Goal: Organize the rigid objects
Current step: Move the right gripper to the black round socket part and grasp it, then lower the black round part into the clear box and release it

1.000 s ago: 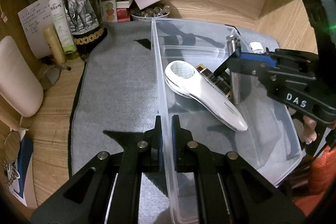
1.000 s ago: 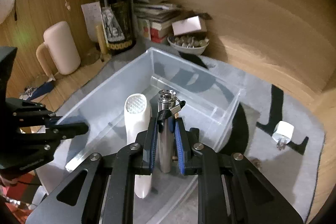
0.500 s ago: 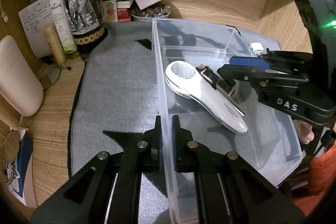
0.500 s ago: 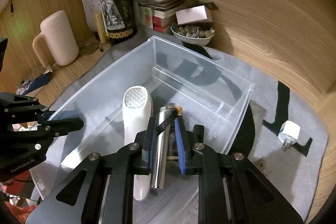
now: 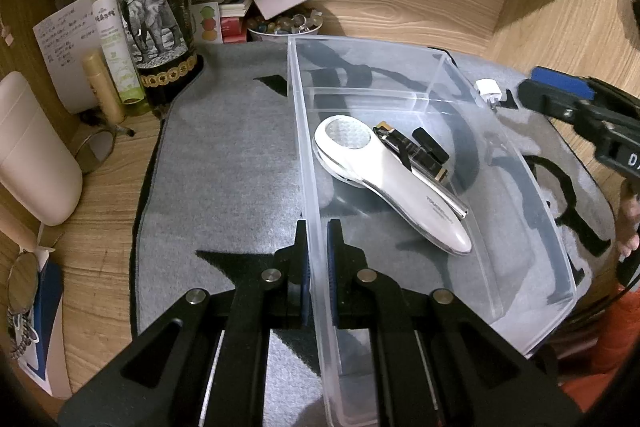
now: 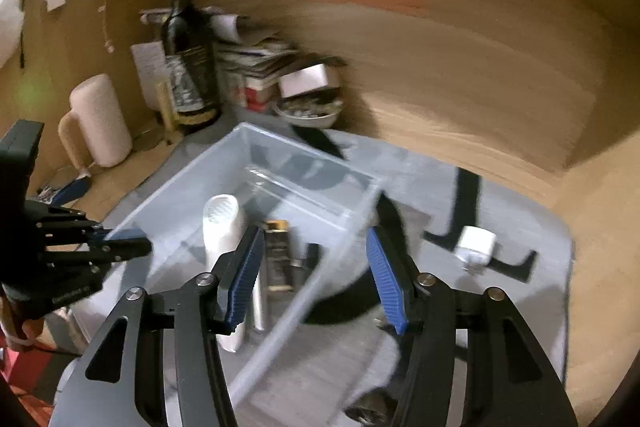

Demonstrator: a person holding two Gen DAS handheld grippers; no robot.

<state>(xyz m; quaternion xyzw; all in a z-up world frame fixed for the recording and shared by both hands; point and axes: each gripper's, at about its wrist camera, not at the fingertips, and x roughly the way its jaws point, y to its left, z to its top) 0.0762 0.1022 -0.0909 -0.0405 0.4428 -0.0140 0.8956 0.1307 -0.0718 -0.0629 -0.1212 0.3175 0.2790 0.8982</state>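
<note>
A clear plastic bin [image 5: 436,67] sits on a grey mat [image 5: 224,163]. My left gripper [image 5: 317,239] is shut on the bin's left wall. Inside lie a white handheld device [image 5: 400,183], a silver metal cylinder [image 5: 448,199] and a dark box-like item [image 5: 428,147] beside it. My right gripper [image 6: 316,271] is open and empty, raised over the bin's right wall [image 6: 348,247]; it shows at the right edge of the left wrist view [image 5: 560,99]. A small white plug [image 6: 476,243] lies on the mat right of the bin.
A wine bottle [image 5: 152,7], green spray bottle [image 5: 114,39], cream jug [image 5: 32,151], stacked papers and a bowl of small items [image 5: 284,25] crowd the back left. Wooden walls enclose the desk at back and right. Glasses [image 5: 96,147] lie left of the mat.
My right gripper let go of the silver cylinder, which now lies in the bin beside the white device. The gripper opened, rose and pulled back to the right. The left gripper held still.
</note>
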